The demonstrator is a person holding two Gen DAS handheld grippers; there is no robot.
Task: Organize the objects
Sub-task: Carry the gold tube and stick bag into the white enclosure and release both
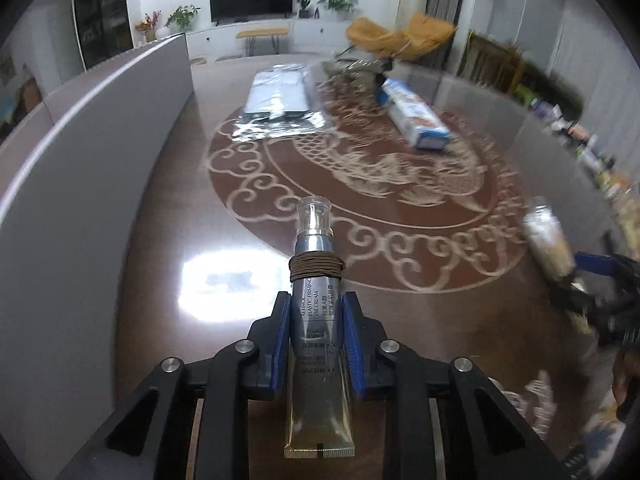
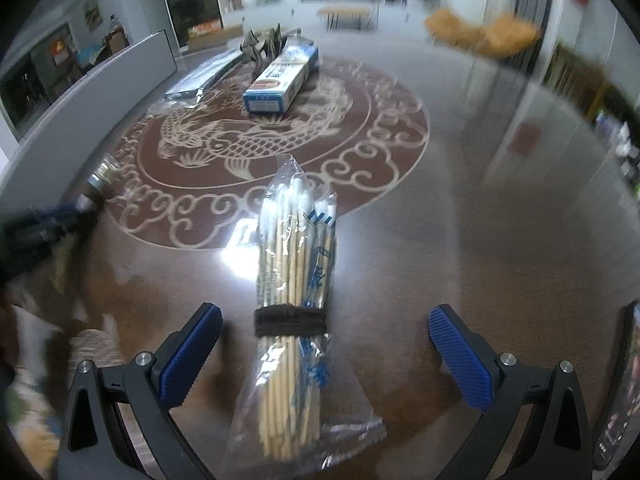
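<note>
My left gripper is shut on a silver eye-cream tube with a clear cap and a brown cord wound round its neck, held above the brown table. My right gripper is open, its blue pads either side of a plastic bag of cotton swabs bound with a dark band, lying on the table. The bag also shows blurred in the left wrist view, beside the right gripper. A blue-and-white box and a silver foil pack lie farther off.
A grey partition runs along the table's left side. The table bears a round fish pattern. A dark ornament stands behind the box. Yellow chairs and a TV stand sit beyond the far edge.
</note>
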